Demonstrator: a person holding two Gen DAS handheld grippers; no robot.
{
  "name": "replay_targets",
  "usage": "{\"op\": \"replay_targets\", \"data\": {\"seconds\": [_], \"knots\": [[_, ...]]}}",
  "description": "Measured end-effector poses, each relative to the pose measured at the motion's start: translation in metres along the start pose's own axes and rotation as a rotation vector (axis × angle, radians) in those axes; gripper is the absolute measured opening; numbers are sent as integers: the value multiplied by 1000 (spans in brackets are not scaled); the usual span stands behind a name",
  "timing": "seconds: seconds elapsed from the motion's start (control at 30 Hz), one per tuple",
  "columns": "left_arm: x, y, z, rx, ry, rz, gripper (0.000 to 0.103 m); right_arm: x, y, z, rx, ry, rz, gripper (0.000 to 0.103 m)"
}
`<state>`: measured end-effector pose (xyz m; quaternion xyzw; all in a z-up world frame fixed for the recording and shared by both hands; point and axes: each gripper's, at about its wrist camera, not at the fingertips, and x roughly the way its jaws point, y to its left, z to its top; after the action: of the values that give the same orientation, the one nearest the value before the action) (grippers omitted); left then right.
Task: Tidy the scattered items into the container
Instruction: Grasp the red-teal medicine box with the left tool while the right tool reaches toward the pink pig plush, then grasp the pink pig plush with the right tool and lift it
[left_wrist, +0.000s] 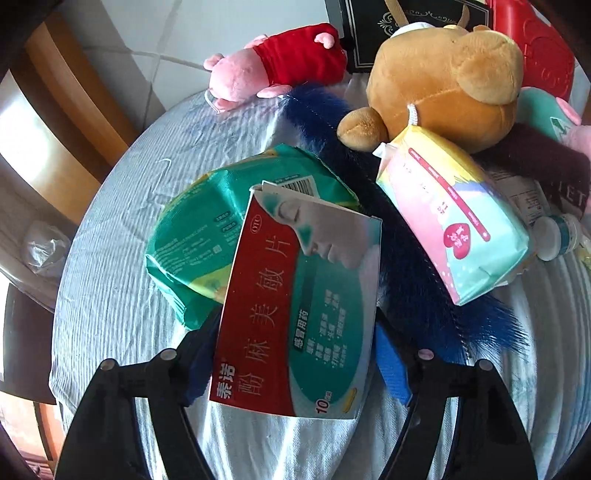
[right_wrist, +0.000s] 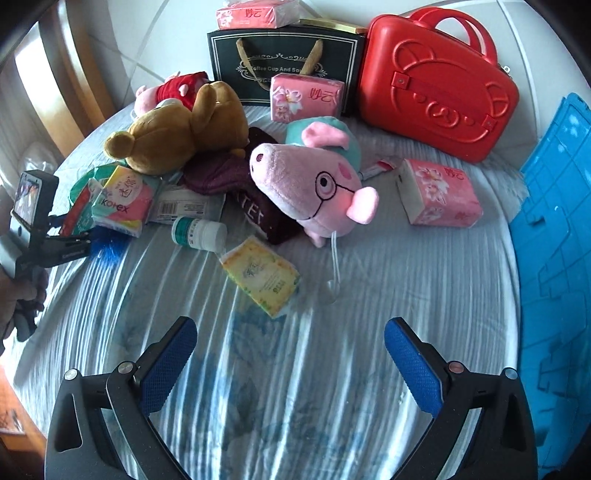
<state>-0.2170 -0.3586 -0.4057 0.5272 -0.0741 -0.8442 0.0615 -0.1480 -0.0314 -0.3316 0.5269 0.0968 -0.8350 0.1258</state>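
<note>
Between left gripper (left_wrist: 295, 354) pads sits a medicine box (left_wrist: 299, 306); right gripper (right_wrist: 290, 363) gapes, blue crate (right_wrist: 554, 280) beside.

4 plush toys (right_wrist: 317, 177), 3 pink tissue packs (right_wrist: 439, 192).

Pale striped bedsheet (right_wrist: 369, 314), daylit; white tiled floor (left_wrist: 147, 48); wooden furniture (left_wrist: 55, 85) left.

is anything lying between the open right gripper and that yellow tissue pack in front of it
Nothing visible does. The right gripper is open, and only bare striped sheet lies between its fingers and the yellow tissue pack. The white pill bottle and pink pig plush lie beyond the pack.
</note>
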Motion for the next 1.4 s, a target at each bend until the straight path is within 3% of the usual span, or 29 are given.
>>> {"op": "replay_targets", "data": {"seconds": [0.47, 0.67, 0.77, 0.83, 1.0, 1.13, 1.2, 1.27, 1.4], "knots": [[-56, 25, -34, -98, -61, -48, 74, 58, -1, 72, -31, -76, -108, 103], [-81, 40, -53, -135, -81, -59, 74, 50, -1, 118, 30, -181, -68, 103], [-87, 43, -57, -135, -83, -61, 74, 76, -15, 141, 120, -55, -114, 103], [-89, 45, -59, -138, -85, -65, 74, 102, -26, 144, 187, 54, -79, 103], [-96, 49, -69, -146, -87, -66, 74, 146, -42, 135, 235, 174, -73, 103], [-100, 51, -73, -157, -83, -69, 74, 148, -46, 129, 242, 165, -50, 102], [-103, 50, -73, -154, -87, -70, 74, 140, -48, 126, 258, 143, -49, 88], [-105, 47, -72, -152, -90, -73, 74, 132, -52, 124, 277, 125, -41, 80], [-111, 41, -67, -147, -101, -76, 74, 118, -50, 125, 260, 99, -40, 75]]}}
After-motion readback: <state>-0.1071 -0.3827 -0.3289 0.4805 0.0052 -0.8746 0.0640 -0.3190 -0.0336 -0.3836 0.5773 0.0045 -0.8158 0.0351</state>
